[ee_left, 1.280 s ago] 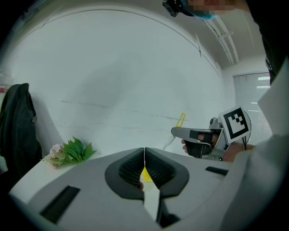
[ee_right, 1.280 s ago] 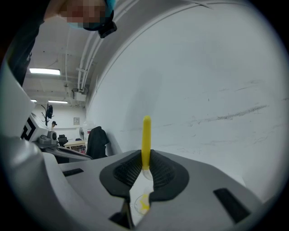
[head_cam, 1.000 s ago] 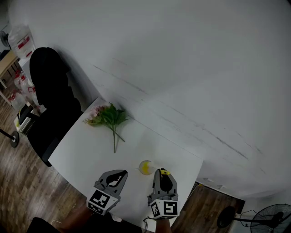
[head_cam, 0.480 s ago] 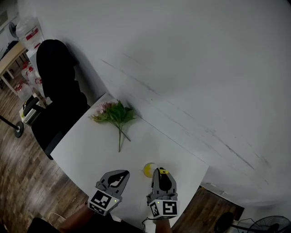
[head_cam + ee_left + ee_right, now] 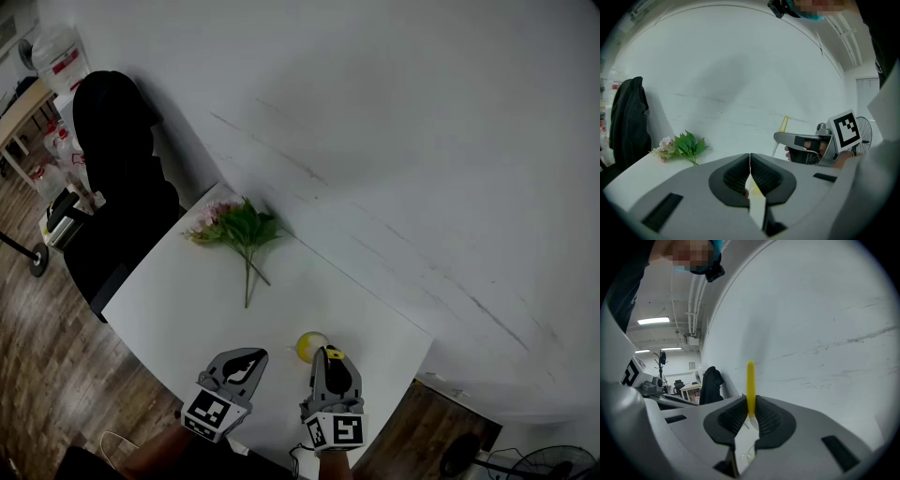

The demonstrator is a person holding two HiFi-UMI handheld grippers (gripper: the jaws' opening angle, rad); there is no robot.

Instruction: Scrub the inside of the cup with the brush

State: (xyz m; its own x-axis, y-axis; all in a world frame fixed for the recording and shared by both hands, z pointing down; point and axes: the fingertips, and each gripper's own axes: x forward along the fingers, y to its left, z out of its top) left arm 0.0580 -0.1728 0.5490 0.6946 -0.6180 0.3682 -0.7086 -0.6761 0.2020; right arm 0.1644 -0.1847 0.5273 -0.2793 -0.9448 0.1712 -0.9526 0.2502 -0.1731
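While R gripper [image 5: 751, 412] clamps its fingers on a slim yellow-handled brush [image 5: 750, 380], L gripper [image 5: 750, 161] fingers meet, empty; small yellow cup [image 5: 312, 346] on white counter [image 5: 187, 300], just beside R fingers.

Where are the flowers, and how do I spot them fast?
Find the white table against the white wall. Look at its far corner, beside the black coat hanging there. The flowers lie flat on the table, the only thing with green leaves and pink blooms.
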